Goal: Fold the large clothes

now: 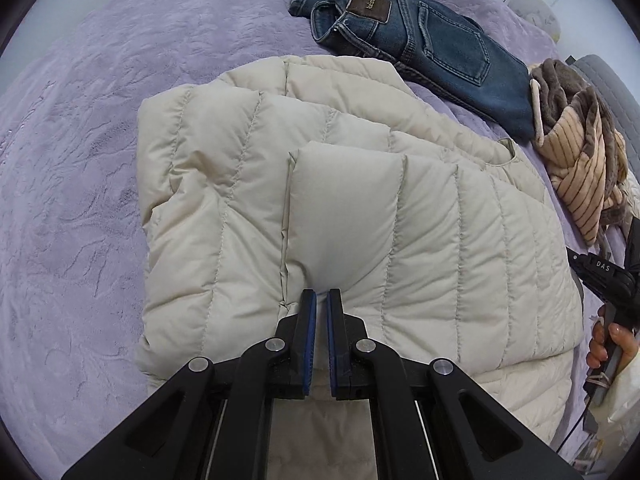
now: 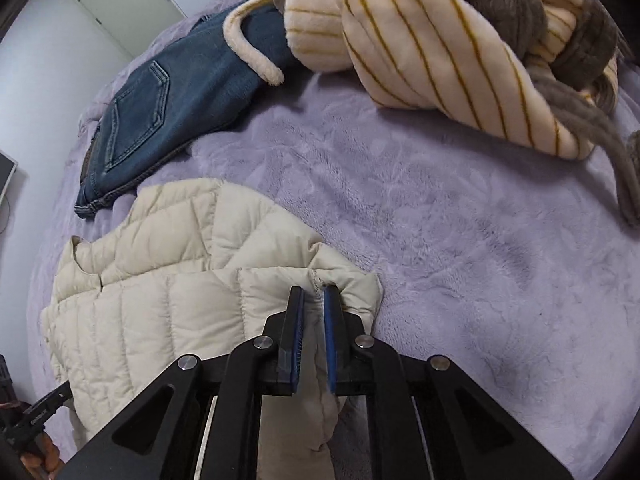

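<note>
While the cream puffer jacket (image 1: pixel 248 208) lies partly folded on the lavender bed cover (image 1: pixel 80 160), both grippers are clamped on its fabric. From the left wrist view, the left gripper (image 1: pixel 322 300) has its blue-padded fingers nearly together, pinching a fold of the quilted panel at the jacket's near edge. From the right wrist view, the right gripper (image 2: pixel 313 296) pinches a puckered corner of the jacket (image 2: pixel 160 300) between its pads, at the edge that borders bare bed cover (image 2: pixel 460 240). Beyond the jacket lie folded blue jeans (image 1: pixel 432 44) (back pocket and a brown leather patch facing up), and beside them a bundled cream-and-brown striped plush garment (image 2: pixel 440 40), its edge resting over one end of the jeans (image 2: pixel 168 100).
</note>
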### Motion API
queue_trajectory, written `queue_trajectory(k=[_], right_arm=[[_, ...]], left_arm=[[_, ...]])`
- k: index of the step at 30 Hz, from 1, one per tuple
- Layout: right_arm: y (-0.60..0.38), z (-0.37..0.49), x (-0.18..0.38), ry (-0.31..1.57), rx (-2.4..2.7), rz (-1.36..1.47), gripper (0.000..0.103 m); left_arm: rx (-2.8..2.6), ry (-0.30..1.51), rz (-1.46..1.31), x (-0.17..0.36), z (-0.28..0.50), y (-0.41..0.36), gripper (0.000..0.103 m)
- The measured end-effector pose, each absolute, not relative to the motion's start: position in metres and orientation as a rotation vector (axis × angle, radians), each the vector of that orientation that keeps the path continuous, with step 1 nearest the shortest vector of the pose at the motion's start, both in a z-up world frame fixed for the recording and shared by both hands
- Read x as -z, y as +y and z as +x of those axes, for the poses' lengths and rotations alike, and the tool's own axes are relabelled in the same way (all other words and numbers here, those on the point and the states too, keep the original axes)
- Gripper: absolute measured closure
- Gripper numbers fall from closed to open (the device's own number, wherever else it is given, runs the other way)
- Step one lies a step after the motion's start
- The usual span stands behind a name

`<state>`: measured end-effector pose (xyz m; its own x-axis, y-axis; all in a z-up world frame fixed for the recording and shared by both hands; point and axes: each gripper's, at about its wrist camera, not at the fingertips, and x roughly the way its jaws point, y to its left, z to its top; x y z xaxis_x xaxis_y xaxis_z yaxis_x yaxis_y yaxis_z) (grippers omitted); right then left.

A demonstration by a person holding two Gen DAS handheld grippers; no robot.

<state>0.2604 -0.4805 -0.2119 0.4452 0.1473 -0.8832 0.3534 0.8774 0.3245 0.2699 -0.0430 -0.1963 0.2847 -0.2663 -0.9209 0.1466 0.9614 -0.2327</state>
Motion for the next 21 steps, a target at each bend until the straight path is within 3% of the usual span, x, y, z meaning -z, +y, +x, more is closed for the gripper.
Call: queue_trajectory(k=[11,21], right_arm=[[-0.483,0.213,0.155,1.078,0.157,0.513,0.09],[-0.45,0.159,0.144,1.169,0.116,0.592,0.09]], left_arm=[[0.218,1.237,-0.07,0.161,0.258,-0.024,0.096],[0.19,1.26,-0.016,0.14,0.222,-0.023,0.096]])
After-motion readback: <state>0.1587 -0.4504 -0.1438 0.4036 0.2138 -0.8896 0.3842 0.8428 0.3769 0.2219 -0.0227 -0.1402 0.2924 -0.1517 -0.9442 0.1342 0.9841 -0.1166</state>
